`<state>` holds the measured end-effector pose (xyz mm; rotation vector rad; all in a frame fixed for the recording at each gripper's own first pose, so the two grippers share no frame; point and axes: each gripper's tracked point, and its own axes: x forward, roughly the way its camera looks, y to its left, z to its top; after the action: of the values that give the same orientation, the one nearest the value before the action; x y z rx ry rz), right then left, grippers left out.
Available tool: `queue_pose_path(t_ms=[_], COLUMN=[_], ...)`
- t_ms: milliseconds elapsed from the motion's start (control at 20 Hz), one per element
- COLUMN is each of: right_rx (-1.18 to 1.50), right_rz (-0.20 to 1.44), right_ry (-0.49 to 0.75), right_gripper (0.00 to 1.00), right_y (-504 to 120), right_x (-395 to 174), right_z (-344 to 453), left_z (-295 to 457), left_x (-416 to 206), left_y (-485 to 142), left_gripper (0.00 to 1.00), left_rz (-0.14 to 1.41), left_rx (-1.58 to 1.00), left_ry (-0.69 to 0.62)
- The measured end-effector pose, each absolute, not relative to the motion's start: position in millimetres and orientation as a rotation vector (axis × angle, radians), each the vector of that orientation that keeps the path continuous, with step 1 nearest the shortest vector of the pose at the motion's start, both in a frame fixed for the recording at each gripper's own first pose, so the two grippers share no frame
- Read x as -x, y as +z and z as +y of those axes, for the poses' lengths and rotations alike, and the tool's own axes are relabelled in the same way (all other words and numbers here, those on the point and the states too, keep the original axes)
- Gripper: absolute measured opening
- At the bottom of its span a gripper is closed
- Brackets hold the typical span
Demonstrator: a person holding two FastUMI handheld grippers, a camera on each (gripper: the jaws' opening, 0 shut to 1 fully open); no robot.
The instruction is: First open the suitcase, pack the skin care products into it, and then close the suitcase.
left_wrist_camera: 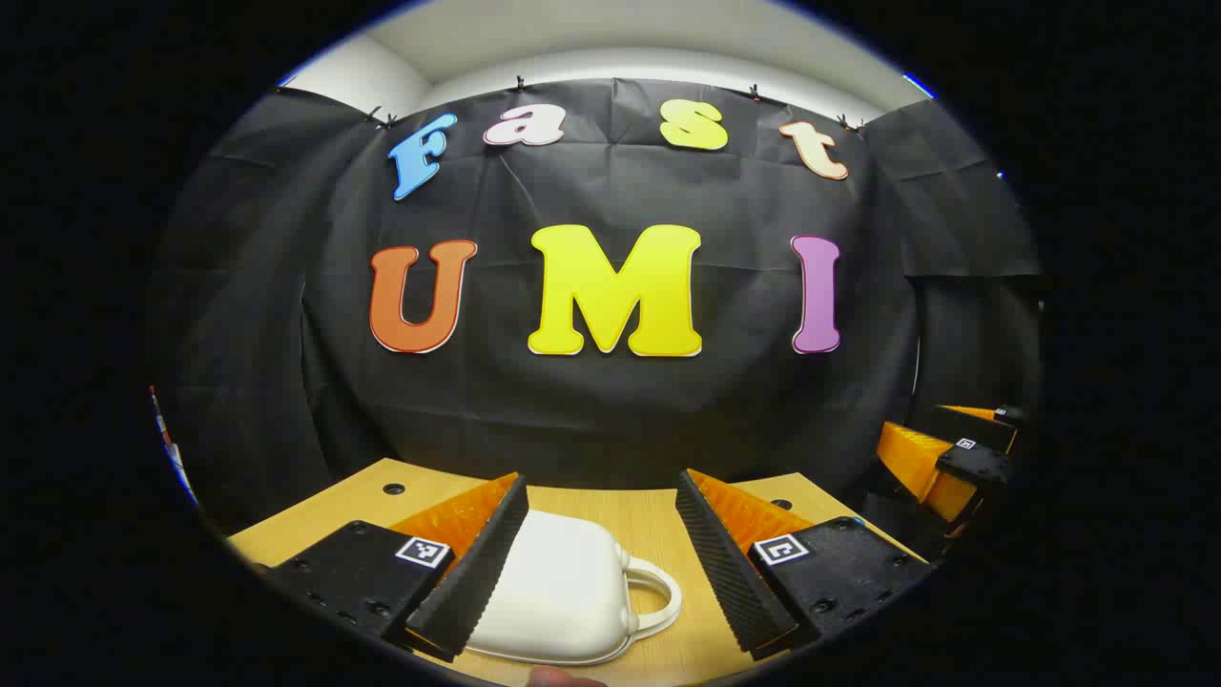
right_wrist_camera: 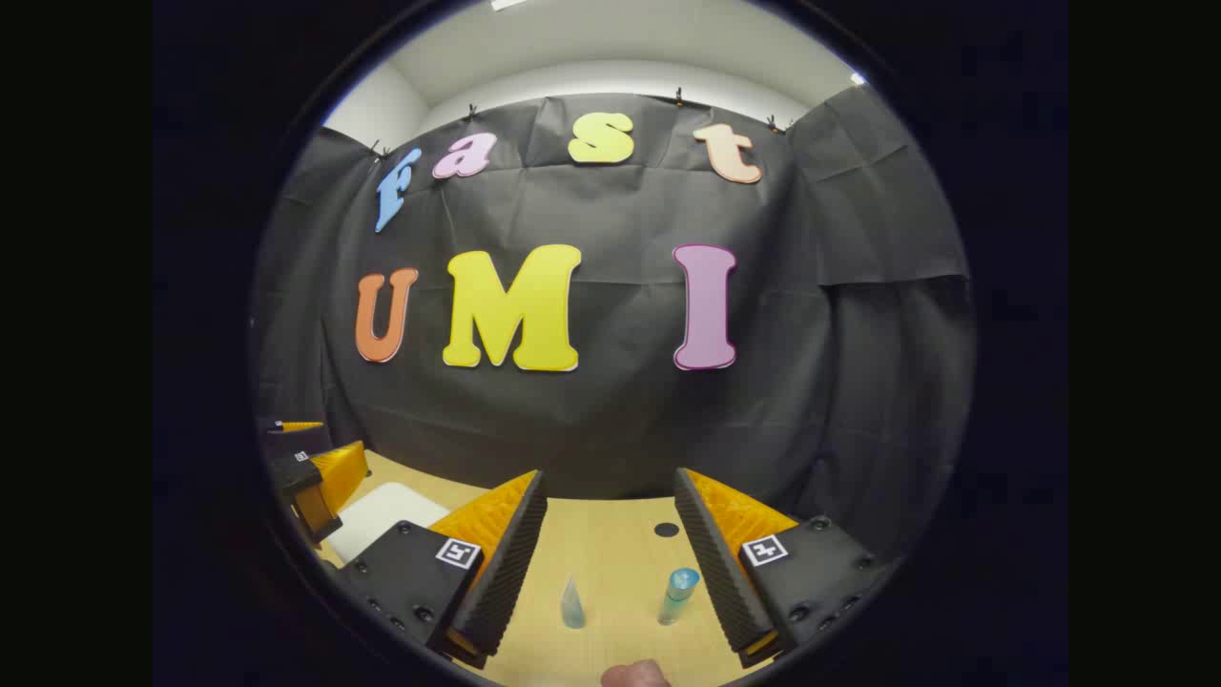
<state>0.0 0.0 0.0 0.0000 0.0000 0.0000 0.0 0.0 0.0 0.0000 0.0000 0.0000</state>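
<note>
Between our left tongs [left_wrist_camera: 601,563], held apart, lies the closed white suitcase [left_wrist_camera: 558,596]. Between our right tongs [right_wrist_camera: 610,563], also apart, stand a small cone bottle [right_wrist_camera: 572,604] and a blue tube [right_wrist_camera: 678,594] on the table [right_wrist_camera: 620,544].

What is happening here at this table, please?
A person holds a two-finger gripper in each hand above a wooden table. The left gripper is open, with the closed white suitcase lying between its fingers, not yet gripped. The right gripper is also open, above two skin care items: a small clear bottle and a blue tube. Both stand upright; nothing is packed yet.
</note>
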Motion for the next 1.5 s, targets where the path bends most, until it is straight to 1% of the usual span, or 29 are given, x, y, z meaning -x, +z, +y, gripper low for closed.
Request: queue_pose_path(t_ms=[600,1000,1150,1300,1450,1500], right_rx=[-0.017,-0.017,-0.010,-0.012,-0.003,0.002], right_rz=[-0.002,-0.003,0.008,0.023,0.026,0.032], right_ry=[0.027,0.002,-0.017,-0.051,-0.096,-0.112], right_gripper=[0.81,0.81,0.81,0.81,0.81,0.81], right_y=[-3,-6,-13,-22,-26,-30], right_x=[0,2,2,4,6,6], right_z=[2,-15,-28,-49,-77,-88], left_z=[-3,-10,-22,-27,-42,-48], left_x=[0,0,-6,-10,-11,-11], left_y=[2,-10,-21,-47,-73,-82], left_gripper=[0.99,1.00,0.99,1.00,1.00,0.99], left_rz=[-0.006,0.026,0.037,0.088,0.139,0.149], left_rx=[-0.021,-0.046,-0.146,-0.271,-0.406,-0.456], left_ry=[0.010,0.015,-0.026,-0.055,-0.111,-0.133])
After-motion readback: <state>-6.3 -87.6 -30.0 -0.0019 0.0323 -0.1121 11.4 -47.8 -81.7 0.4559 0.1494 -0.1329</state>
